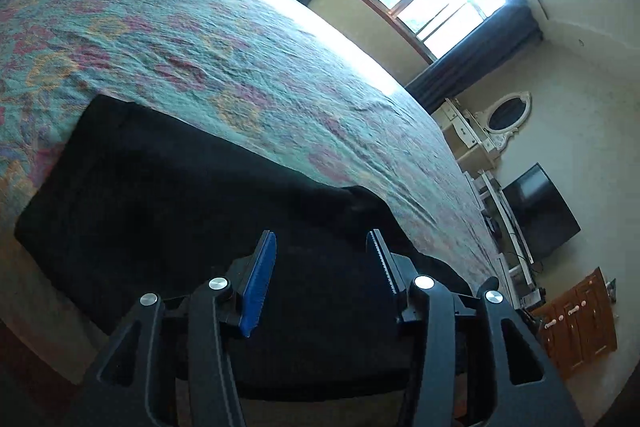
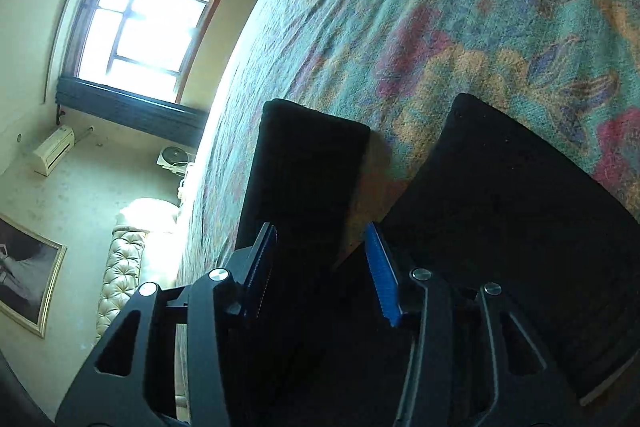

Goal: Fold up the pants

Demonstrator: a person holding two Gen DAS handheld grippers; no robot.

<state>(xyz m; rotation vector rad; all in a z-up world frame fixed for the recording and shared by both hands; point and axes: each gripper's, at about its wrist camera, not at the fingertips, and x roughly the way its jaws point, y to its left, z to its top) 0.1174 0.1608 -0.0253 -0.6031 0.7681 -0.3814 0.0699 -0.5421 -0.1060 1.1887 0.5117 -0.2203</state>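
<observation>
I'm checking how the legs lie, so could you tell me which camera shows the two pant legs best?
The right wrist view: both legs of the black pants lie apart on the bedspread. The left wrist view shows only one broad dark panel.

My pants point(image 1: 160, 195) are soft black cloth, not shiny. The bed cover point(image 1: 200, 39) is rough, bumpy cloth with flowers. My left tool point(image 1: 320, 251) is dull black plastic with shiny metal knobs. The little cupboard point(image 1: 580, 323) is brown wood.
</observation>
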